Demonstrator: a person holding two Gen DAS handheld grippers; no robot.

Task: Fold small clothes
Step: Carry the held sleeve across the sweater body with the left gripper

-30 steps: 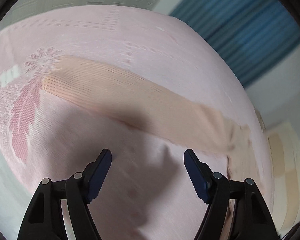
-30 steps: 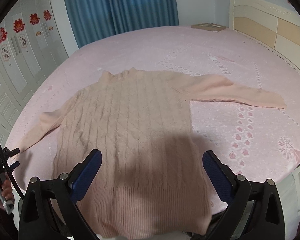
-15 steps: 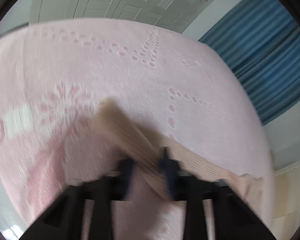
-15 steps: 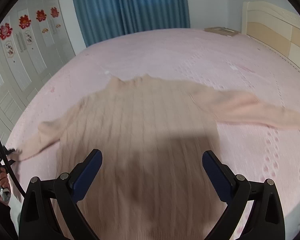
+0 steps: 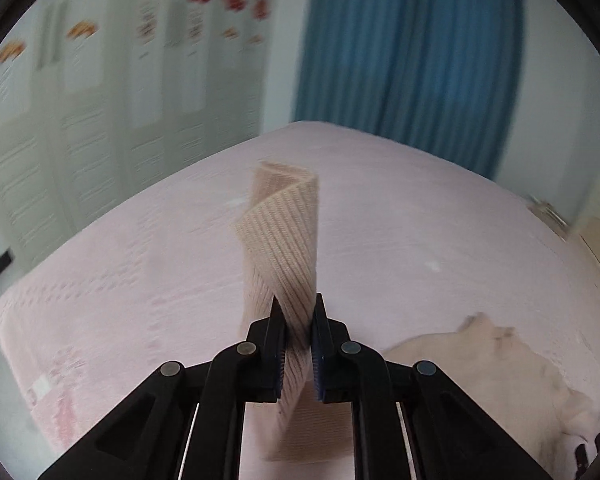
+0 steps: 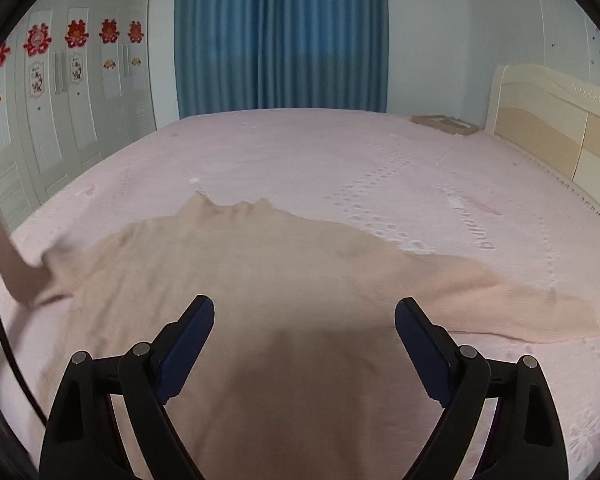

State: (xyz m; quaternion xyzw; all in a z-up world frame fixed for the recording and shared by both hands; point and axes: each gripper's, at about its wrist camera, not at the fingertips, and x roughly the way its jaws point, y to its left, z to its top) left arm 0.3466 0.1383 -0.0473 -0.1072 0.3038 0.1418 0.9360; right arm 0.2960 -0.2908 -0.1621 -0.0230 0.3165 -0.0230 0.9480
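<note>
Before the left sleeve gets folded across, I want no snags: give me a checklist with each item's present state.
1. Left tool shut on the ribbed peach sleeve cuff: ok.
2. Sleeve lifted off the pink bedspread: ok.
3. Peach knitted sweater body lying flat: ok.
4. Right tool open, holding nothing, hovering over the body: ok.
5. Right sleeve spread flat: ok.
6. Hem straight: cannot tell, hidden under the right tool.

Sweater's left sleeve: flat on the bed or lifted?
Lifted. Left tongs are shut on the sleeve, its cuff standing above the bed; right wrist view shows it raised.
</note>
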